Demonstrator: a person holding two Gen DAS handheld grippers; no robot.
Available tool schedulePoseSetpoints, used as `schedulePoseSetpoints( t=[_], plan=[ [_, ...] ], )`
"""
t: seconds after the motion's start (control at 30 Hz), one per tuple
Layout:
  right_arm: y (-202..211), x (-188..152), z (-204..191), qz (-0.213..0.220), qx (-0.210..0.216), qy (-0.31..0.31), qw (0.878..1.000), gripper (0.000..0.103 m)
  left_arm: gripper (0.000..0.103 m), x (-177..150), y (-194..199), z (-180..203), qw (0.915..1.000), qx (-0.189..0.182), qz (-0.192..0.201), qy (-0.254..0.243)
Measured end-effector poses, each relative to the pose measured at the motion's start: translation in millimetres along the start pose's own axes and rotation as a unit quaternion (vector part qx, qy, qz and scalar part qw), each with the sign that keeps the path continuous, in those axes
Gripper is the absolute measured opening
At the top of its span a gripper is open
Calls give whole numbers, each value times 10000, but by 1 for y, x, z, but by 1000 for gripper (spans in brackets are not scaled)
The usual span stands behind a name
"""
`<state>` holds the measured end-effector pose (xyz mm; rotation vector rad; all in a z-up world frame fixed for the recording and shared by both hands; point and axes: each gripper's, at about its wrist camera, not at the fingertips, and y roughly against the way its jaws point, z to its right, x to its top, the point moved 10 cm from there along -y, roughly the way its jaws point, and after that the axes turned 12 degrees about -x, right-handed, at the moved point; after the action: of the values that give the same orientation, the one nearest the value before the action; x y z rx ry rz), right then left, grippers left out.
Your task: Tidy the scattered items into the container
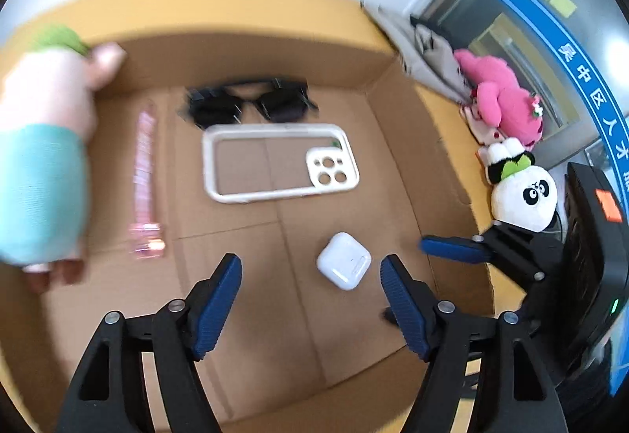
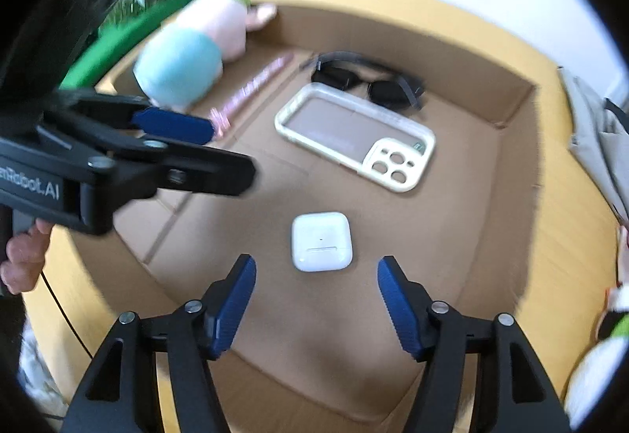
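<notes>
Here, both my grippers, left (image 1: 310, 299) and right (image 2: 316, 299), hover spread and empty over the earbud case (image 2: 321, 241), mid-floor of the cardboard box (image 2: 511, 126); light, smooth, slippery, best pinched across its flat sides

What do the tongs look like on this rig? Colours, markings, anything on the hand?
Both the left tongs and right tongs have black angular frames, silver pivot screws and ribbed blue finger pads. White "...Robot.AI" lettering marks the left body. The bare left hand shows no sleeve; a thin black cable runs nearby.
</notes>
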<state>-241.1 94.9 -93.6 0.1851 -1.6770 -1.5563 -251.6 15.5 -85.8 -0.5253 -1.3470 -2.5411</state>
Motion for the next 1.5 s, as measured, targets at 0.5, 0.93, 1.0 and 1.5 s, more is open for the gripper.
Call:
schedulePoseSetpoints(
  t=[0.5,0.93,1.0,1.5],
  plan=[
    [90,-70,-45,1303,-911,-1338,9782,77,103,-102,127,15,9638,1806,1892,-512],
    [97,-114,-64,1140,-1348,-1291,9758,77,103,-164,106,22,9711,1732,1600,-361],
    [99,-115,-66,1167,-1329,-1298,9756,77,102,-167,106,23,9720,1702,1581,-347],
    [111,-115,-72,1333,-1329,-1283,9737,77,103,-174,118,46,9692,1707,1717,-447]
  ],
)
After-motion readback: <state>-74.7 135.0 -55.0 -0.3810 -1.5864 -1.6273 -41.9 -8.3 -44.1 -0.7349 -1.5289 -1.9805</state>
